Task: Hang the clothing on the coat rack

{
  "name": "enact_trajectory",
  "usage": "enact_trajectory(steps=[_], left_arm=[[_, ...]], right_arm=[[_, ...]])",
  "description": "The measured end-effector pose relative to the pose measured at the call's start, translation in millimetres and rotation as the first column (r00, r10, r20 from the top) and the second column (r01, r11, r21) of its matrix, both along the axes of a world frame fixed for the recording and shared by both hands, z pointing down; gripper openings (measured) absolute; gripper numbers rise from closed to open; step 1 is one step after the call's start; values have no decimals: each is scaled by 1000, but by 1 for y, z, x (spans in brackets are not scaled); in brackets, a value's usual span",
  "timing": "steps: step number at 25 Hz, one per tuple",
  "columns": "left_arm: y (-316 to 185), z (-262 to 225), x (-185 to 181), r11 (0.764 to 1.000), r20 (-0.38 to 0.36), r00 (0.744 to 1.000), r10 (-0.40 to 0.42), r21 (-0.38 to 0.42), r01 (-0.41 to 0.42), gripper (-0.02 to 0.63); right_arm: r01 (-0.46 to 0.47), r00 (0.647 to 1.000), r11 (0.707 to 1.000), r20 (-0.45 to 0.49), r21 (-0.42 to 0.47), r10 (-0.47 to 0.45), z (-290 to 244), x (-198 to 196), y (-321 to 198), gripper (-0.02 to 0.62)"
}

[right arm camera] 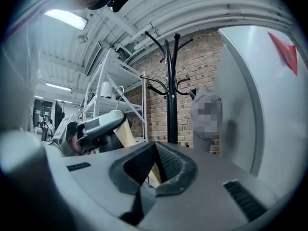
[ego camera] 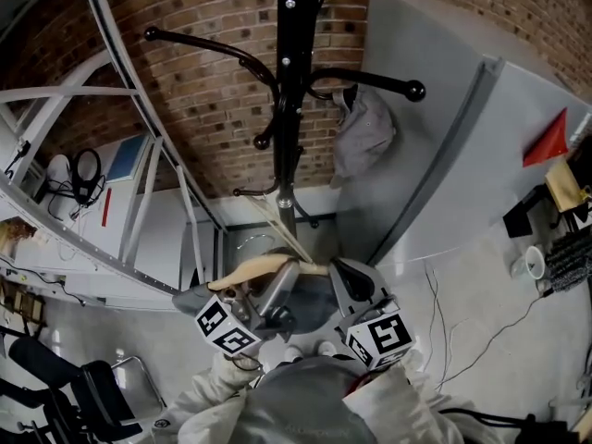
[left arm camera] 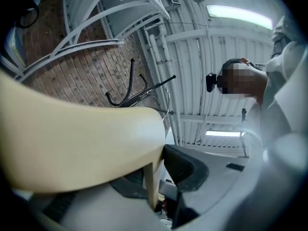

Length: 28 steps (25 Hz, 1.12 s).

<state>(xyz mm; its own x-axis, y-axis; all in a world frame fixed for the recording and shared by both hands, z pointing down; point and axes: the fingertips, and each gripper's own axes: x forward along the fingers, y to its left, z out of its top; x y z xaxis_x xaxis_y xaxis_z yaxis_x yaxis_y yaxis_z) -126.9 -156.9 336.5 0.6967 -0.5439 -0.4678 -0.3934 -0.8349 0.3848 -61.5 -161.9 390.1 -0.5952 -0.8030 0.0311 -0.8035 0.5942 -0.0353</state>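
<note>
Left gripper (ego camera: 280, 274) (left arm camera: 154, 178) is seen clamped on a pale wooden hanger (ego camera: 252, 269) (left arm camera: 72, 143) (right arm camera: 126, 131), whose thin lower edge is pinched between the two dark pads. Right gripper (ego camera: 348, 277) (right arm camera: 155, 163) is drawn in narrow, and a strip of the same hanger is seen in the slit between its jaws. Both are held low, in front of the black coat rack (ego camera: 288, 81) (left arm camera: 131, 88) (right arm camera: 170, 93) and apart from its pole.

A grey garment (ego camera: 366, 135) (right arm camera: 205, 134) is hung on the rack's right-hand hook, with its far edge just beside a grey panel (ego camera: 435, 109) (right arm camera: 240, 109). The long upper-left hook and the short lower one are left bare. White metal shelving (ego camera: 139, 146) (right arm camera: 108, 88) is set to the left of the rack, and a brick wall (ego camera: 199, 91) (right arm camera: 204, 66) behind it.
</note>
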Motion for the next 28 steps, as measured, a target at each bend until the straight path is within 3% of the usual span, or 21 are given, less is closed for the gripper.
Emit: enact_trajectory(steps=[9, 18, 28], left_arm=[[-39, -23, 9, 1000, -21, 1000, -2, 14, 2, 101], [-70, -51, 5, 998, -28, 1000, 7, 70, -5, 101], [-110, -58, 8, 997, -19, 999, 31, 73, -29, 101]], right_arm=[[-47, 998, 998, 42, 51, 45, -16, 21, -27, 25], [-43, 998, 995, 55, 91, 38, -28, 12, -54, 25], [-67, 996, 991, 65, 115, 60, -33, 14, -83, 25]])
